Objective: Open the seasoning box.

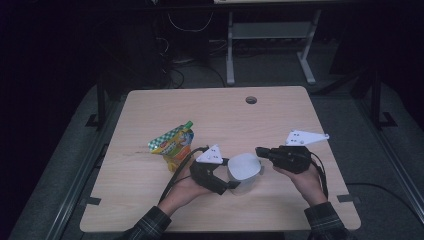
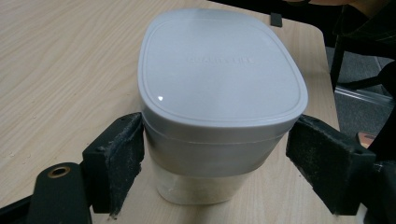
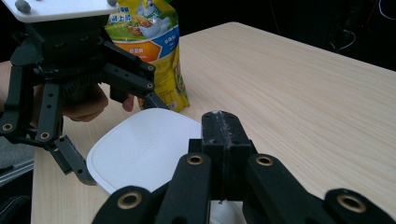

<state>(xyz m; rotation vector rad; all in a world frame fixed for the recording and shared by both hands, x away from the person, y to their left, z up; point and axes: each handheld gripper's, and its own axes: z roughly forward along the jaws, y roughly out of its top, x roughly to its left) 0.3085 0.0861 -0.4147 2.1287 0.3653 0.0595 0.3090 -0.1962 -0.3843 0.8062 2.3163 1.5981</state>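
Note:
A translucent container with a white lid (image 2: 219, 70) stands on the wooden table (image 1: 215, 110) near its front edge. My left gripper (image 2: 215, 149) holds it from the left, one black pad (image 2: 123, 156) pressed on each side just under the lid rim. In the high view the container (image 1: 244, 169) sits between the left gripper (image 1: 232, 173) and the right gripper (image 1: 260, 150). My right gripper (image 3: 222, 126) is shut with nothing in it, its tip just above the lid's (image 3: 140, 149) near edge. A yellow and green snack pouch (image 1: 172, 144) stands behind the left hand.
A round cable hole (image 1: 251, 100) lies near the table's far edge. Beyond the table stand a white desk frame (image 1: 270, 45) and cables on a dark floor. The pouch (image 3: 149, 51) is close behind the container's left side.

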